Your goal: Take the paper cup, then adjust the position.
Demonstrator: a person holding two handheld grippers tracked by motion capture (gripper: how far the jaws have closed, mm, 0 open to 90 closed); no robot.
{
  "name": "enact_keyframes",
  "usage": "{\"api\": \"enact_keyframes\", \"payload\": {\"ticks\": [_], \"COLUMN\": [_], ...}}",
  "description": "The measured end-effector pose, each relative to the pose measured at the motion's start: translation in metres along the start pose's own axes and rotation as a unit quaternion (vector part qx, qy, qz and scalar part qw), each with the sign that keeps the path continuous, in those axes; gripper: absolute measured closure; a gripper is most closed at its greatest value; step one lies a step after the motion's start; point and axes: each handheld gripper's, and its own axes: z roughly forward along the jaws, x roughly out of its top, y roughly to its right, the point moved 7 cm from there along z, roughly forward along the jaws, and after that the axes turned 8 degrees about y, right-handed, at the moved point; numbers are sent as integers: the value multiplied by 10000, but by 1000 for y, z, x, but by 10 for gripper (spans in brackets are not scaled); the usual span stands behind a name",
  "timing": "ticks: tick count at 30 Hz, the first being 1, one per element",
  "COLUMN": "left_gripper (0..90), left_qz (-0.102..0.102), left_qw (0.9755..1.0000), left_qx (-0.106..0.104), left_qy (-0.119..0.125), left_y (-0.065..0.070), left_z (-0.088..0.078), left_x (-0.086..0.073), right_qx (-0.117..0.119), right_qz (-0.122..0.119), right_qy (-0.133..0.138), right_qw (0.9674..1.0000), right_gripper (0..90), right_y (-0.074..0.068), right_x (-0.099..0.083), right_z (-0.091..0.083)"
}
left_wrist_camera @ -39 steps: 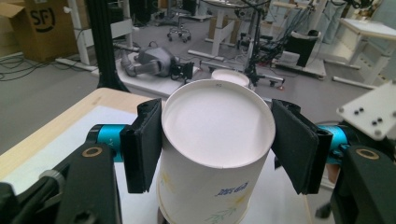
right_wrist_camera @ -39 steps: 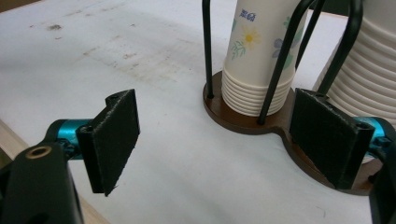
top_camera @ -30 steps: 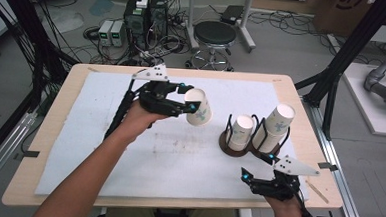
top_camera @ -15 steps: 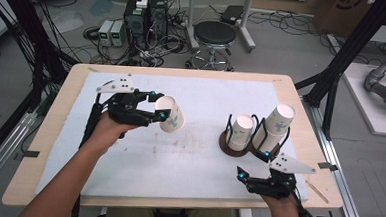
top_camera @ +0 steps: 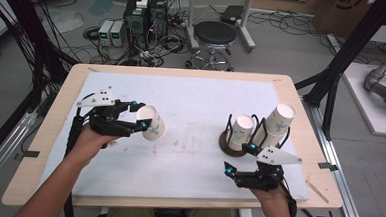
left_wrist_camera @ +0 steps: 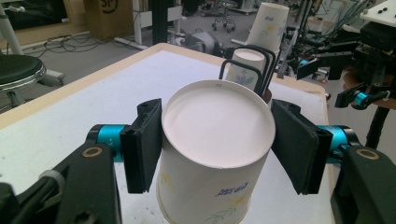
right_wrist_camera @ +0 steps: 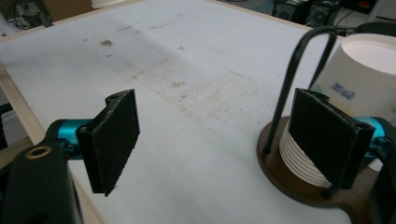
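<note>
Left of centre in the high view, the left claw [top_camera: 142, 122] grips a paper cup [top_camera: 151, 123], its two pads pressed against opposite sides of the cup wall. Cup is tilted, base toward the claw's own camera; in the left gripper view the white base [left_wrist_camera: 218, 123] faces the lens and the printed side wall hangs below.

Change over the last second: cup and left claw have travelled from near the middle of the table [top_camera: 191, 96] out to the left part of the frame, well apart from the rack [top_camera: 239, 141]. Cup appears clear of the white surface, though the height is hard to judge from above. Judgement: a cup taken off the rack is being carried away, likely to be set down on the left side; placement not yet done.

Rack, right of centre: dark round base with black wire loops. It holds two cup stacks, one shorter [top_camera: 241, 132], one taller and leaning toward the upper right [top_camera: 277, 122]. Ribbed rims of the nested cups [right_wrist_camera: 303, 161] show in the right gripper view.

Right claw [top_camera: 238, 158], lower right of the frame: jaws wide apart, holding nothing, just beside the rack base.
</note>
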Motion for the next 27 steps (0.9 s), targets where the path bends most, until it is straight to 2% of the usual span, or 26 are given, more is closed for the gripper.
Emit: {"api": "enact_keyframes", "payload": {"ticks": [7,9,10,14,20,21,26,27], "left_gripper": [366,366,366,365,365,365,366,366], "left_qz": [20,1,1,13,14,2,14,4], "left_qw": [10000,10000,10000,10000,10000,10000,9999,9999], "left_qx": [-16,-19,-19,-22,-51,-72,-118,-136], "left_qy": [-20,-14,-14,-3,-22,-15,-62,-58], "left_y": [2,3,3,6,12,13,17,18], "left_z": [-5,-6,-6,-8,-7,-7,-5,-4], "left_x": [-5,-7,-7,-12,-19,-20,-27,-27], "right_qx": [274,432,432,641,908,1043,1190,1285], "right_qz": [-86,-41,-41,-33,-59,-106,-148,-153], "right_qy": [-14,2,2,-20,-85,-111,-103,-90], "right_qw": [9996,9991,9991,9979,9958,9944,9927,9915], "right_gripper": [170,170,170,170,170,170,170,171], "right_y": [-10,-15,-15,-20,-27,-32,-38,-41], "right_x": [9,14,14,18,18,18,20,21], "right_z": [18,28,28,47,65,71,84,89]}}
